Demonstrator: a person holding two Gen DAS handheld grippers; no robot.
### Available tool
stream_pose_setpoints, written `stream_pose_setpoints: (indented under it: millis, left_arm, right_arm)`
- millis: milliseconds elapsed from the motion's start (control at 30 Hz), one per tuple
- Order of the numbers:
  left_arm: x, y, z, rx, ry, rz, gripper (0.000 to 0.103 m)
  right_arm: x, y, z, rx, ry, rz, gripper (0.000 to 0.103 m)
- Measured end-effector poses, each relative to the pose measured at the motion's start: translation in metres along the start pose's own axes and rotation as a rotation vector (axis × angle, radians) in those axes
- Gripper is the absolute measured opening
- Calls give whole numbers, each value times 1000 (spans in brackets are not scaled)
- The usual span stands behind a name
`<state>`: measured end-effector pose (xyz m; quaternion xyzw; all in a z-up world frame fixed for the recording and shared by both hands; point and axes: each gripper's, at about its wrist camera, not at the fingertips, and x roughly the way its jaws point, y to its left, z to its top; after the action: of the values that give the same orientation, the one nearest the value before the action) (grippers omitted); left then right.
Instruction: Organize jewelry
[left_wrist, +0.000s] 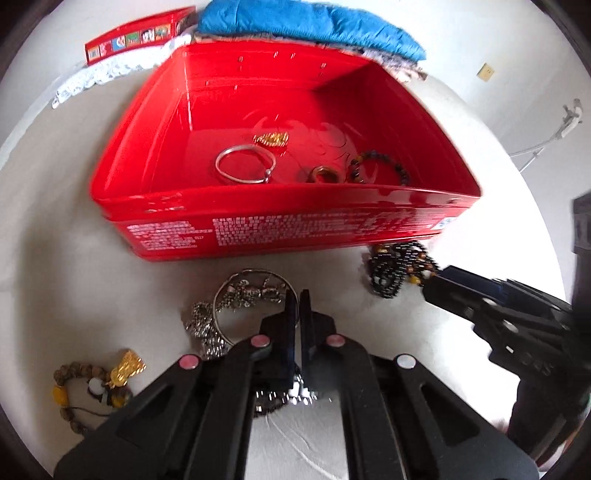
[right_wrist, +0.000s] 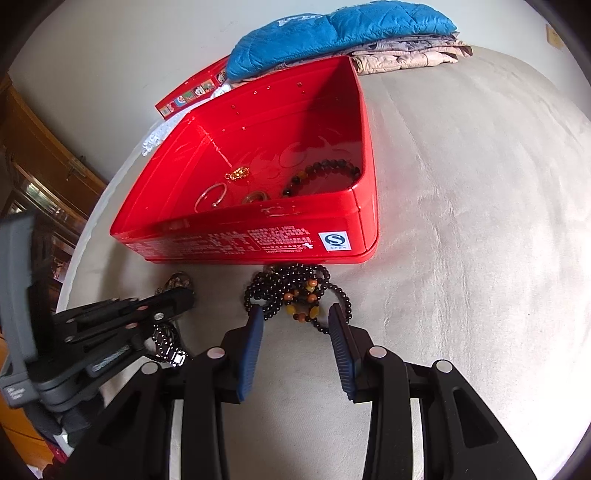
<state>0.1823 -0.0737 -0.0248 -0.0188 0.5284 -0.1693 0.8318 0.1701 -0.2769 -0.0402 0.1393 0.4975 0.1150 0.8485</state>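
- I am holding my left gripper (left_wrist: 298, 295) with its jaws fully closed, tips down over the silver chain pile (left_wrist: 236, 295) and thin silver bangle (left_wrist: 255, 275); whether the pads are pinching any of it, I cannot tell.
- I am holding my right gripper (right_wrist: 295, 314) with its jaws partly apart and gripping nothing, just short of the black bead necklace (right_wrist: 295, 288).
- That necklace is lying on the beige cloth (right_wrist: 461, 221), touching the near wall of the red tin (right_wrist: 258, 240).
- The tin is sitting open, containing a silver bracelet (left_wrist: 243, 164), a gold trinket (left_wrist: 271, 139), a ring (left_wrist: 325, 174) and a dark bead bracelet (left_wrist: 380, 166).
- A wooden bead bracelet with a gold charm (left_wrist: 99, 380) is lying left of my left gripper, well apart from the tin.
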Motion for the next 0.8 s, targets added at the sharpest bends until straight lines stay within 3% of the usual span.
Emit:
stream_pose_setpoints:
  millis: [267, 433, 500, 567, 800]
  left_arm:
    - [-30, -9, -15, 55, -57, -7, 1]
    - [-23, -7, -34, 64, -8, -4, 1]
    - [-21, -4, -42, 60, 2, -1, 1]
    - [-18, -2, -46, 57, 9, 0, 1]
    - [-17, 4, -52, 48, 28, -29, 4]
  right_arm:
    - [-1, -1, 0, 5, -5, -3, 37]
    - [2, -1, 1, 9, 2, -23, 50]
    - [3, -3, 3, 19, 3, -30, 63]
    - [5, -3, 6, 22, 2, -43, 68]
    - [24, 16, 14, -20, 37, -66, 70]
